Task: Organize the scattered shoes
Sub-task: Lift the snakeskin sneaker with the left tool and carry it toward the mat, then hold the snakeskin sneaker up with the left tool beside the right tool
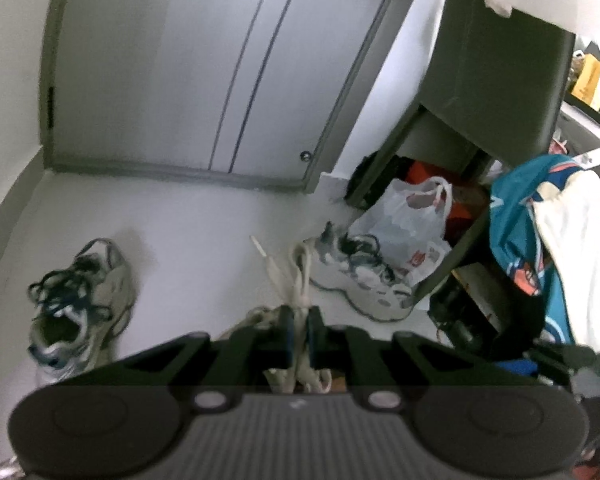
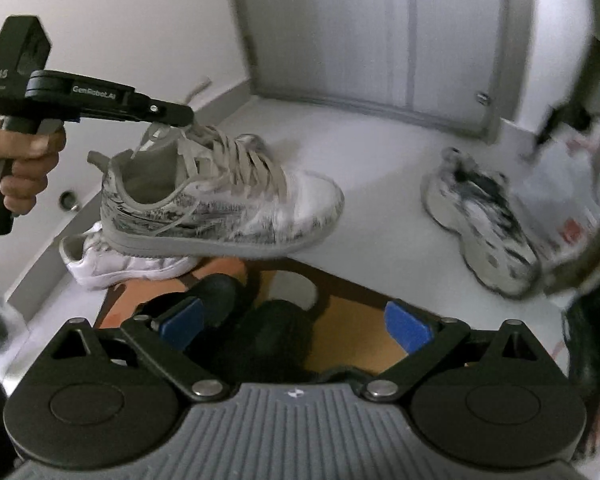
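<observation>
My left gripper (image 1: 299, 334) is shut on the beige laces (image 1: 300, 280) of a white and grey marbled sneaker (image 2: 220, 204). In the right wrist view the left gripper (image 2: 186, 118) holds that sneaker by its laces, hanging above the floor. A plain white sneaker (image 2: 128, 266) lies on the floor under it. A grey and teal running shoe (image 1: 80, 300) lies on the floor at the left. Its mate (image 1: 360, 276) lies by a white plastic bag, and also shows in the right wrist view (image 2: 484, 220). My right gripper (image 2: 296, 326) is open and empty, low over a cardboard box (image 2: 352, 320).
A white plastic bag (image 1: 412, 224) leans in the open bottom of a dark cabinet (image 1: 496, 80). Teal and white clothes (image 1: 548, 248) hang at the right. A closed grey door (image 1: 204, 68) stands behind the white floor (image 1: 188, 220). Dark shoes (image 2: 260, 320) lie in the box.
</observation>
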`<state>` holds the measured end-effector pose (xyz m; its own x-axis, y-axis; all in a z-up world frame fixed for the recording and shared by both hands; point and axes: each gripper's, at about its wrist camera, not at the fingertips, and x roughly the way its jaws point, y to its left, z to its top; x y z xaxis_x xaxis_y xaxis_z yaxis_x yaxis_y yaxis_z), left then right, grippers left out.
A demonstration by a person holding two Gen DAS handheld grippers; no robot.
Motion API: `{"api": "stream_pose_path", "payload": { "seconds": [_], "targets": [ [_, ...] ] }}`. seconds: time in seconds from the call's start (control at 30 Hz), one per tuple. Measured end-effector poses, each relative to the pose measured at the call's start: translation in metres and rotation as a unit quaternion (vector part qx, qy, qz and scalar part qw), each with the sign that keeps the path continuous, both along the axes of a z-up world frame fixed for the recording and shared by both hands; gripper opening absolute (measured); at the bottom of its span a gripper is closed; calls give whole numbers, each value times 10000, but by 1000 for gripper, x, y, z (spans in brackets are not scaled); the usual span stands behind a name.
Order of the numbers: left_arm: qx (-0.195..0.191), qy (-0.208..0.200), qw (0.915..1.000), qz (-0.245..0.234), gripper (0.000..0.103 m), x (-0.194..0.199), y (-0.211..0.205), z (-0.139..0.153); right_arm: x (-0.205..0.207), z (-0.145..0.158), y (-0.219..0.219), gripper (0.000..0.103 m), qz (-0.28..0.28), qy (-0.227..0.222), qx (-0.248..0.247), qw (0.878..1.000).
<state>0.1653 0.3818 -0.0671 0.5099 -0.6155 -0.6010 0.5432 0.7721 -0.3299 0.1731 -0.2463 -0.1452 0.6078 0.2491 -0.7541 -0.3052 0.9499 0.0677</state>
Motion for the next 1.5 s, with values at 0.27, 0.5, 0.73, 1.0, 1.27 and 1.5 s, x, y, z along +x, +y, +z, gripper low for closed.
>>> {"api": "stream_pose_path", "payload": {
  "seconds": [0.27, 0.5, 0.73, 1.0, 1.27, 1.5],
  "targets": [
    [-346, 156, 9990, 249, 7, -23, 49, -6, 7, -3, 64, 100, 1264, 1, -489, 9908],
    [-446, 63, 9987, 249, 6, -42, 84, 18, 21, -1, 94, 100, 1631, -92, -526, 9852],
    [-366, -17, 9991, 214, 6, -79, 155, 42, 29, 7, 122, 101, 2267, -264, -696, 9711],
    [-630, 128, 9976, 240, 6, -40, 32, 26, 40, -16, 163, 101, 2918, 244, -460, 9550],
    [-979, 322, 9939, 384, 6, -13, -35, 8, 39, -30, 185, 103, 3060, 388, -163, 9511],
    [-1028, 344, 9934, 388, 6, 38, -171, -31, 28, -35, 188, 103, 3037, 448, 42, 9517]
  ]
}}
